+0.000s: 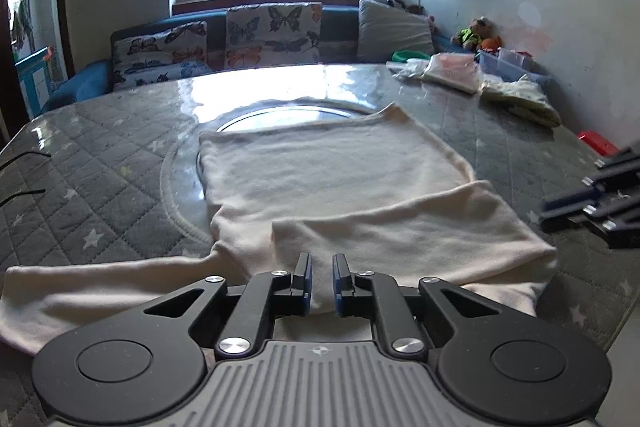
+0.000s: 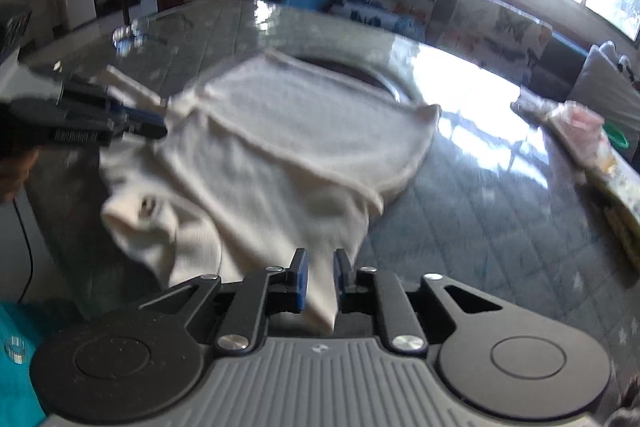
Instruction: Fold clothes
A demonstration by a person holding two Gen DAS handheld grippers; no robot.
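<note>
I have a cream shirt (image 1: 332, 179) spread on the quilted table (image 1: 100, 187) ahead of both my claws, its body flat toward the far side and one sleeve (image 1: 408, 239) folded across the near part. My left claw (image 1: 322, 279) sits at the near edge of the shirt with its jaws drawn close; cloth shows in the narrow gap between them, so I judge it is pinching the fabric, though the grip looks shallow. My right claw (image 2: 320, 277) is likewise nearly closed with a tongue of shirt (image 2: 288, 147) hanging between its pads, so I take it as gripping too.

From the right wrist view the left claw (image 2: 132, 123) shows off to my left, at the shirt's far-left corner, beside the loose sleeve (image 2: 132, 87) that lies past it. The collar (image 2: 140, 211) is bunched near my left, not flat.

What worries me:
- Both grips hold only a thin edge. A quick lift could pull the cloth out of one claw, and the fold would land crooked.
- The table cover is glossy, so the shirt may slide toward me rather than fold over.
- If my two claws rise unevenly, the folded sleeve just ahead of my left claw could flop open.
- The bunched collar may get trapped inside the fold and leave a lump.
- The right view is blurred, so I cannot be sure how many layers I hold.
</note>
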